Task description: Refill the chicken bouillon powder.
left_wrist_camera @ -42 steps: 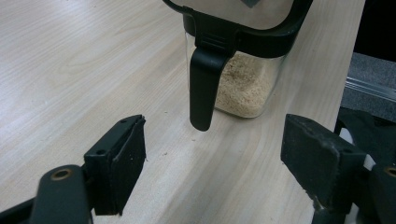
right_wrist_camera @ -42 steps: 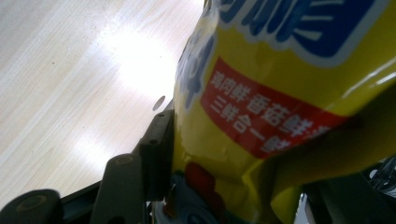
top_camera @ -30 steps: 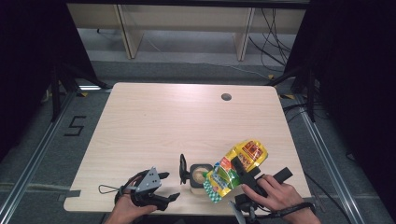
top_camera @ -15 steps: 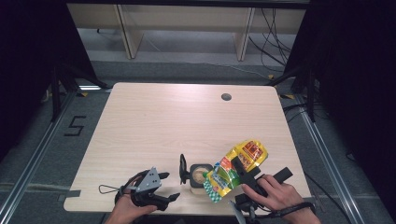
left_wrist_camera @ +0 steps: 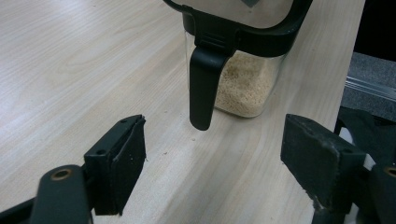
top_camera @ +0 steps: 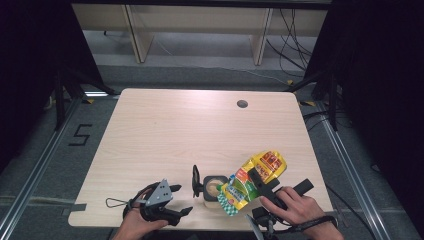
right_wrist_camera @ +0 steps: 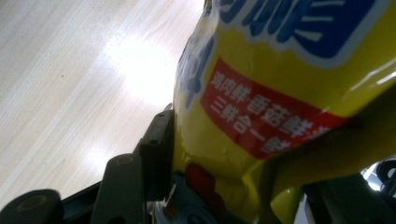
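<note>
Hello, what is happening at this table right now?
A person works at a wooden table with a gripper in each hand. The right gripper is shut on a yellow bag, tilted with its lower end over a clear container that holds pale grains. The container's black lid stands open. The left gripper waits beside the container, jaws open and holding nothing.

The light wooden table is bare across its far half, with a round cable hole near the back edge, right of centre. Beyond it a pale shelf unit stands on the grey floor, loose cables trailing to its right. Down on the left, a "5" is taped on the floor, beside a metal rail.
</note>
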The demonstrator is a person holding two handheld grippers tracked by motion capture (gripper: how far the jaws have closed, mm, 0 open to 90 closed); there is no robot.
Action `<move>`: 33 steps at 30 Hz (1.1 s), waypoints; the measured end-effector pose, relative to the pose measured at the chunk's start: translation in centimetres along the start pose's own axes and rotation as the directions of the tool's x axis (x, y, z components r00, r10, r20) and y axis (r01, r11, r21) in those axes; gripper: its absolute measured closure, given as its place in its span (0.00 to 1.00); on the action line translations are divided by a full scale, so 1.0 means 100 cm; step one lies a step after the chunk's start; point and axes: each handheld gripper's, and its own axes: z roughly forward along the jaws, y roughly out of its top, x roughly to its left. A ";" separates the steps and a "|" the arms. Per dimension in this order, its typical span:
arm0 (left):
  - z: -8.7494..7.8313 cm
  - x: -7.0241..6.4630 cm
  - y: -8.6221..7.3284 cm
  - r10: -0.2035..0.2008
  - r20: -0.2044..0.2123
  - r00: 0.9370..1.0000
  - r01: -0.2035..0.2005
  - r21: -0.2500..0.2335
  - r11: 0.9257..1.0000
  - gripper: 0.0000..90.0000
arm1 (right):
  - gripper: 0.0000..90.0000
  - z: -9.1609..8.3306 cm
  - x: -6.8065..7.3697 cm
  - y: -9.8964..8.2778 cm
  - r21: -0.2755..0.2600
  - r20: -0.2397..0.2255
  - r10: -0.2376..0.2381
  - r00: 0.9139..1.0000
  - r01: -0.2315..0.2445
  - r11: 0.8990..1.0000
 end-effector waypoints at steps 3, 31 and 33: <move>0.000 0.000 0.000 -0.001 0.000 1.000 0.001 0.000 1.000 0.24 | 0.55 0.001 0.001 -0.001 -0.006 -0.004 0.008 1.000 -0.008 1.000; 0.000 0.000 0.000 0.001 0.001 1.000 -0.001 0.002 1.000 0.24 | 0.56 0.008 0.013 -0.011 -0.079 -0.038 0.229 0.973 -0.231 0.970; 0.000 0.000 0.000 0.001 0.001 1.000 -0.001 0.001 1.000 0.24 | 0.56 0.009 0.014 -0.011 -0.083 -0.050 0.238 0.970 -0.241 0.967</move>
